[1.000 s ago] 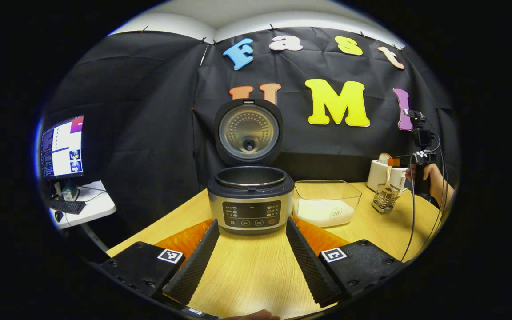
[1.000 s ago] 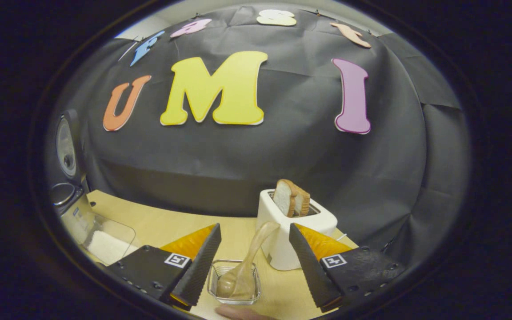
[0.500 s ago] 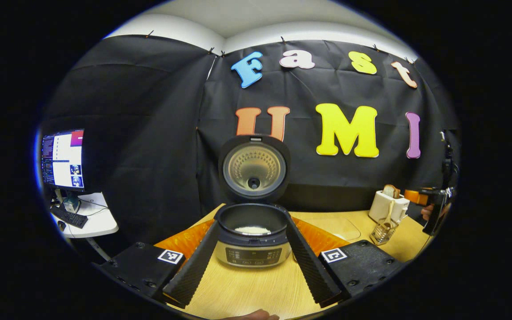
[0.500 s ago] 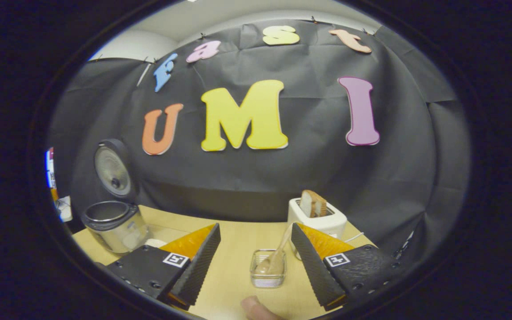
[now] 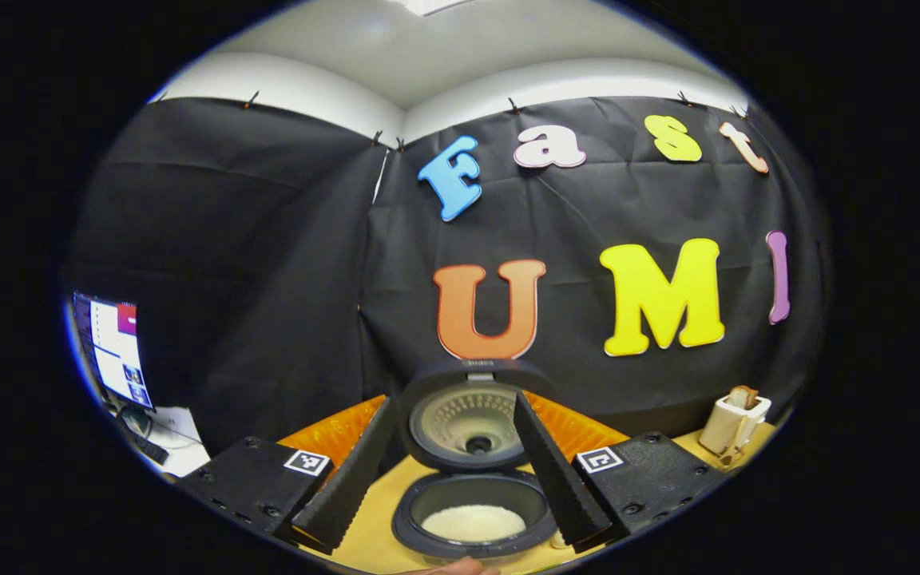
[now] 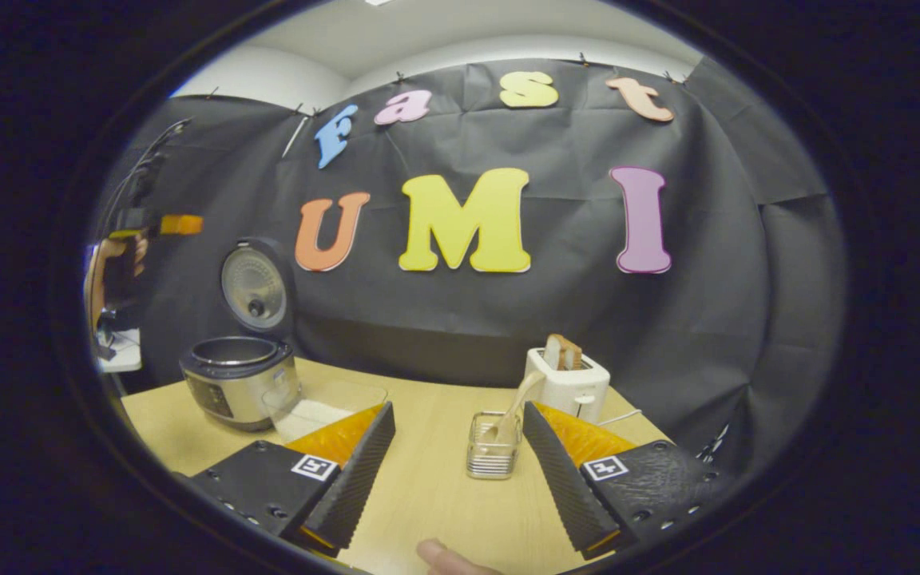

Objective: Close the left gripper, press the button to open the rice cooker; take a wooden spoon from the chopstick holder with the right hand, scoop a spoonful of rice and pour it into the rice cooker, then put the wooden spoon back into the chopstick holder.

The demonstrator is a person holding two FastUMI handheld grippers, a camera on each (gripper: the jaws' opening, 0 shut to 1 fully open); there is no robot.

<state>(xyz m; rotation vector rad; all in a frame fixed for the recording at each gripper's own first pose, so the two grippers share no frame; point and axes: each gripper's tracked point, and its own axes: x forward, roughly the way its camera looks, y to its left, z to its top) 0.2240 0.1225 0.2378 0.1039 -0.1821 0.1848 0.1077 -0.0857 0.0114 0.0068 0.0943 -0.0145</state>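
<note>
With its lid (image 5: 468, 415) standing upright and a small, unreadable mark on the lid's top edge, the rice cooker (image 5: 472, 515) sits directly below and between the spread fingers of the left gripper (image 5: 460, 511), which grips nothing; a layer of white rice (image 5: 472, 523) lies in the inner pot. Square black-and-white marker tags (image 5: 306, 461) are fixed to both gripper bodies, and the cooker's front panel in the right gripper view is too small to read. From the right gripper view, the right gripper (image 6: 456, 499) hangs over the wooden table (image 6: 428, 511) with its fingers wide apart and empty, the wire chopstick holder (image 6: 493, 455) standing just beyond the gap between them, closer to the right-hand finger, with the wooden spoon (image 6: 512, 411) leaning out of it toward a white toaster (image 6: 568, 387) loaded with bread slices. A clear container of rice (image 6: 320, 407) stands beside the cooker at left, and a fingertip (image 6: 440, 555) shows at the bottom edge.
</note>
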